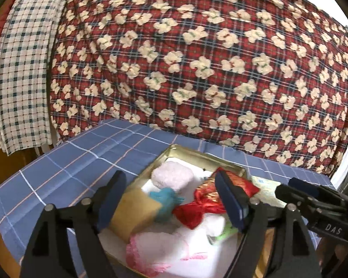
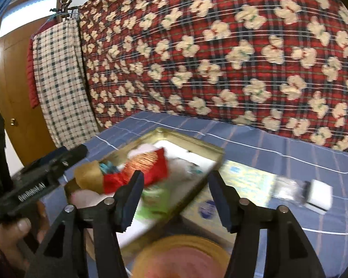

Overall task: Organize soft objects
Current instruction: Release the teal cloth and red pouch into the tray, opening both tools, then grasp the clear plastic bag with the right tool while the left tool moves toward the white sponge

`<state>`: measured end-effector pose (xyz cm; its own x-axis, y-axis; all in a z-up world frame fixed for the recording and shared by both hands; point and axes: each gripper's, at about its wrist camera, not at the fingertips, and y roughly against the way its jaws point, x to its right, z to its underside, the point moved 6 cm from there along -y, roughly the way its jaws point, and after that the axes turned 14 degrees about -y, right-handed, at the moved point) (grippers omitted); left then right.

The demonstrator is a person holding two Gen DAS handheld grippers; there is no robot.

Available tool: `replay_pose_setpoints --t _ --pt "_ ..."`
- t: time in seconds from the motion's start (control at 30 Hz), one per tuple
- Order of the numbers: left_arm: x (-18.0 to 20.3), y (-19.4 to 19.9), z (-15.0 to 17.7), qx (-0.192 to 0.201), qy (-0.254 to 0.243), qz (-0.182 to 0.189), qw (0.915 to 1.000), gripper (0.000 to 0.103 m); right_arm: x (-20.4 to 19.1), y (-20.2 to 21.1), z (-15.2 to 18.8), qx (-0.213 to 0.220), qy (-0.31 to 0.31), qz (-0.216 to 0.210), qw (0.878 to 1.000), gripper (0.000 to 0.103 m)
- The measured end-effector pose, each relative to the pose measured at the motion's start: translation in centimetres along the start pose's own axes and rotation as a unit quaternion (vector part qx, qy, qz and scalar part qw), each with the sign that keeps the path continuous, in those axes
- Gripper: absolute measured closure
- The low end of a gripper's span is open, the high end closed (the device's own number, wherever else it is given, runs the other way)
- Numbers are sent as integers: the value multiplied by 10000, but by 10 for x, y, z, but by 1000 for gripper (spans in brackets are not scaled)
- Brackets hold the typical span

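A gold tin (image 1: 185, 149) on the blue checked cloth holds several soft things. Among them are a pale pink fluffy piece (image 1: 174, 176), a yellow sponge (image 1: 132, 213), a teal bit (image 1: 164, 197), a shiny red pouch (image 1: 204, 197) and a white towel with pink trim (image 1: 164, 250). My left gripper (image 1: 169, 174) hangs open over the tin, jaws wide with nothing pressed between them. My right gripper (image 2: 176, 174) stands open over the tin's near right rim (image 2: 197, 147), holding nothing. The right wrist view is blurred, showing the red pouch (image 2: 155, 164) and sponge (image 2: 88, 173).
A red plaid quilt with cream bears (image 1: 197, 58) hangs behind the table, a checked cloth (image 1: 23, 69) beside it. To the tin's right lie a printed flat panel (image 2: 246, 178), a clear bottle (image 2: 287, 190) and a white box (image 2: 320, 197). A round woven piece (image 2: 181, 257) sits near the front edge.
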<state>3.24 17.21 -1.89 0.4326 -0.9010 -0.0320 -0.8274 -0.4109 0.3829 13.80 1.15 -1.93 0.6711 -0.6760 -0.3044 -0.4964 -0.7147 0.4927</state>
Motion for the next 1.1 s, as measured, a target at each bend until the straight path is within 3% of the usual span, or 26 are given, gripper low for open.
replay_pose_setpoints --t 0.17,0.37,0.63,0.77,1.1 --pt "35 4 -4 26 -218 347 9992 17 49 22 5 71 -116 416 9990 42" --pt "100 -1 -9 -87 -620 981 9932 11 129 46 10 154 -731 1004 9921 42" --pt "167 -20 -17 -573 -904 1600 9813 11 204 62 10 141 -1392 1710 9753 39" --pt "189 -24 -30 -706 -1187 1764 9746 11 217 60 5 75 -1455 1778 9732 38" --pt "200 -47 -61 -728 -1323 1571 9760 4 193 0 -24 -277 -875 1599 9829 38"
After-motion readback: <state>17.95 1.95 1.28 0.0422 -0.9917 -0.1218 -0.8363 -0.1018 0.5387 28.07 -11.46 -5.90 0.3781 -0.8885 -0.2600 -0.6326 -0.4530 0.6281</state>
